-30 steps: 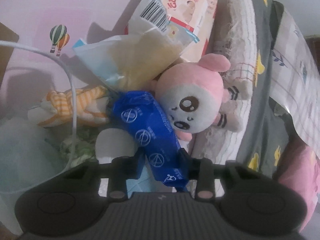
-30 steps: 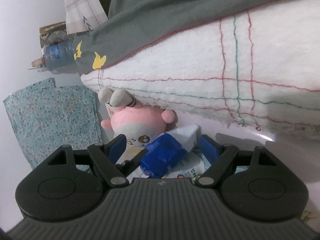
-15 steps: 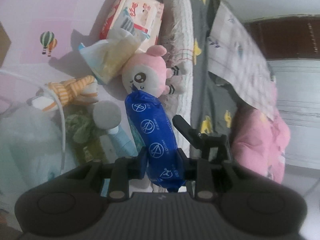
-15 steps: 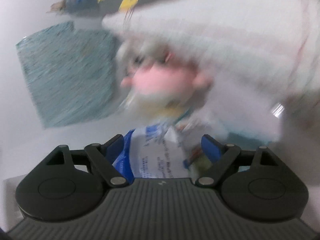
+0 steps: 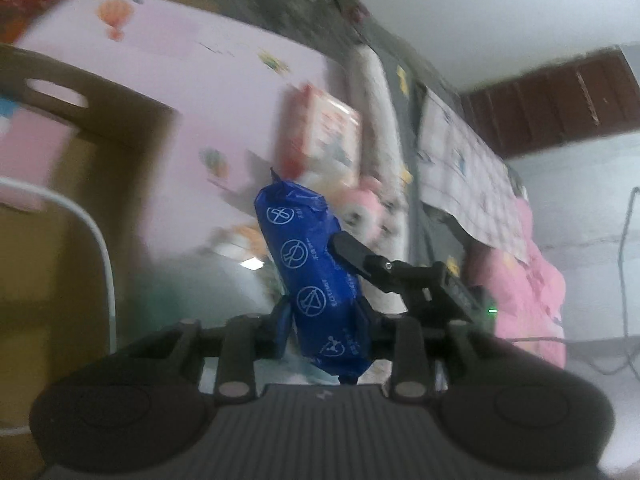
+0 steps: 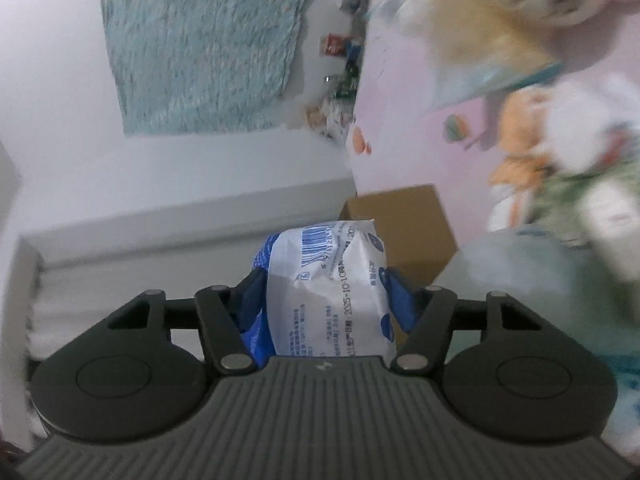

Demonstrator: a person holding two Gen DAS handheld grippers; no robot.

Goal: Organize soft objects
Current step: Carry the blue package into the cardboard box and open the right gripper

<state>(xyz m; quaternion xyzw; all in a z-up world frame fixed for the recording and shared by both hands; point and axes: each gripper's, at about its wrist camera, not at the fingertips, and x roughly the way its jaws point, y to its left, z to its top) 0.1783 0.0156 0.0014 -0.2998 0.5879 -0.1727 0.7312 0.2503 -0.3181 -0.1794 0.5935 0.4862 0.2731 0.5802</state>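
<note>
Two grips, caught mid-carry. Found the left gripper (image 5: 324, 332) pinched on the lower half of a blue packet (image 5: 316, 272), upright between the jaws and lifted clear of the pink sheet (image 5: 200, 80). Found the right gripper (image 6: 326, 292) likewise clamped on a crinkled packet with a white, barcoded back (image 6: 332, 280). Could not tell through the blur whether this was the same packet seen from its other side or a second one, though one black finger of the right tool lay against the blue wrapper's upper flank in the left view.

Beyond the jaws: an open cardboard box (image 6: 404, 224) just behind the held packet. Farther out, smeared by motion, a pink plush (image 5: 364, 208) and a red-edged wipes pack (image 5: 324, 136) lying on the sheet beside folded bedding.

Judged as the transfer step, packet in the air and the box the likely destination. Called for an even squeeze, firm enough to stop the slick wrapper sliding yet short of crushing the soft fill. Best brought squarely over the box mouth and lowered inside before spreading the jaws. If shared between both tools, wanted one side let go first to avoid tearing the film.
</note>
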